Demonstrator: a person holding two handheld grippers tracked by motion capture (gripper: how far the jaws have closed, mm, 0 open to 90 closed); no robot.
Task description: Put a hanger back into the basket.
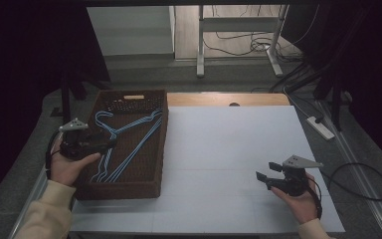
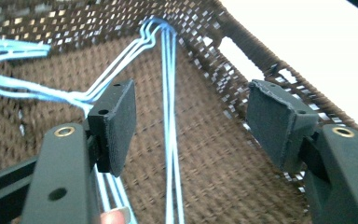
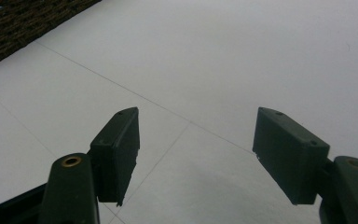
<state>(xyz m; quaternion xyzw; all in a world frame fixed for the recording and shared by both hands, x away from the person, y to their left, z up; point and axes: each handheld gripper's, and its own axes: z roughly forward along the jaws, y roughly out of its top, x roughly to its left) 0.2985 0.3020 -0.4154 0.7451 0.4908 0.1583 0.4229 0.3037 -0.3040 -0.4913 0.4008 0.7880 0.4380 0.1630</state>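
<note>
Hovering over brown woven basket (image 1: 162, 149) at bench's left edge: left hand-held gripper (image 2: 191, 126), jaws spread wide, nothing clamped, pads clear of the wires passing below. Judged poised either to grip or freshly let go. Blue wire hangers (image 1: 129, 144): several, thin, pale blue, nested in a stack, hooks bunched toward basket's far left, lying flat on basket floor, likely for tidy storage. Right hand-held gripper (image 3: 196, 154): jaws wide apart, empty, resting low above white bench (image 1: 229, 149), well apart from basket, seemingly idle.
</note>
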